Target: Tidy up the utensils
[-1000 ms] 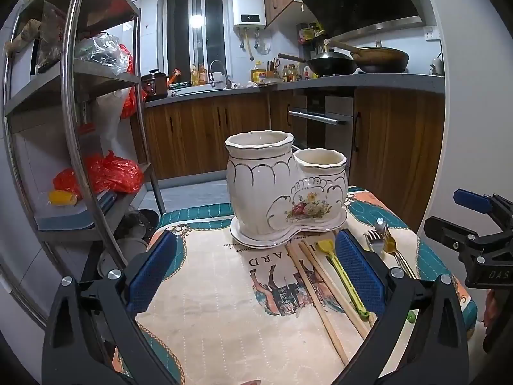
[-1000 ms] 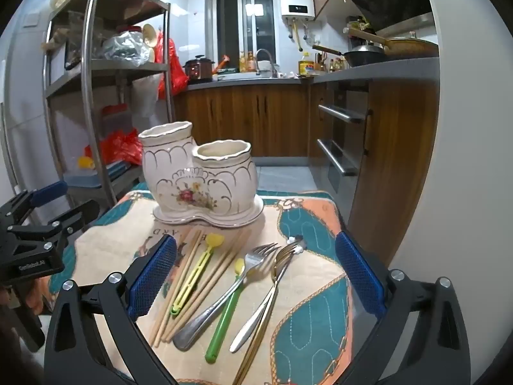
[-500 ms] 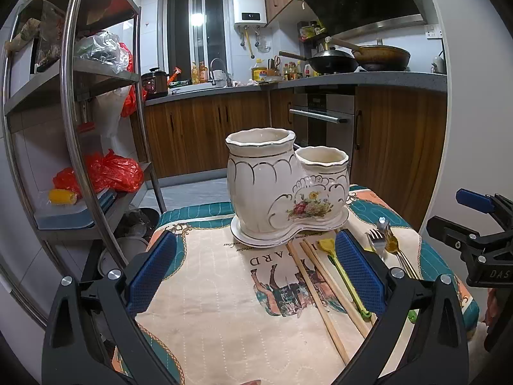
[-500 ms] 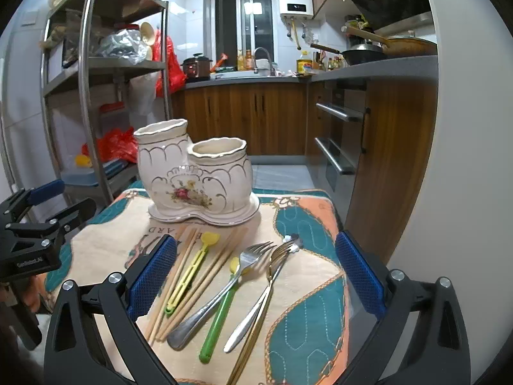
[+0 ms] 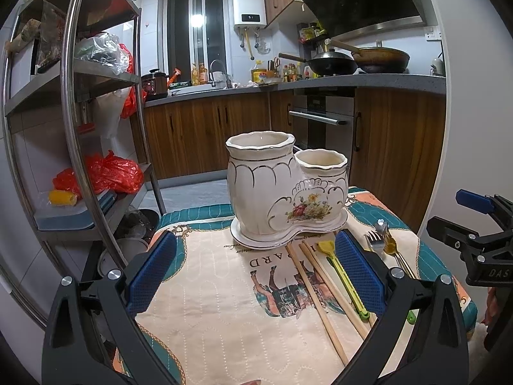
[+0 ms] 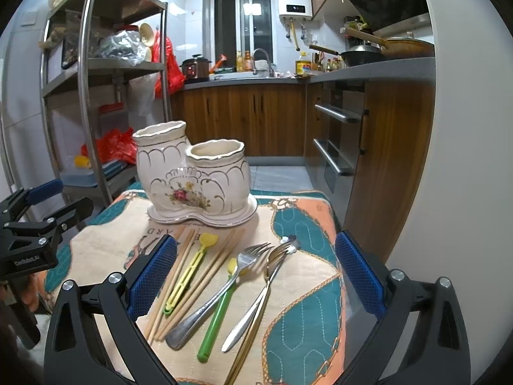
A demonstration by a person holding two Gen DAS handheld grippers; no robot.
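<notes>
2 grippers gape empty above utensils beside holder.

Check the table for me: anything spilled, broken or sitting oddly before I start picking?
Nothing spilled or broken. The ceramic holder stands upright with both cups apparently empty. The chopsticks, forks and green-handled pieces lie loose and overlapping in front of it, simply unsorted.

"ARD" on the cloth

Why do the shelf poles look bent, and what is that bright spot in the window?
Left wrist view: fisheye lens bows the shelf pole and darkens the corners; the window light flares white. Right wrist view: same curving of the shelf pole; the fork on the table glints.
</notes>
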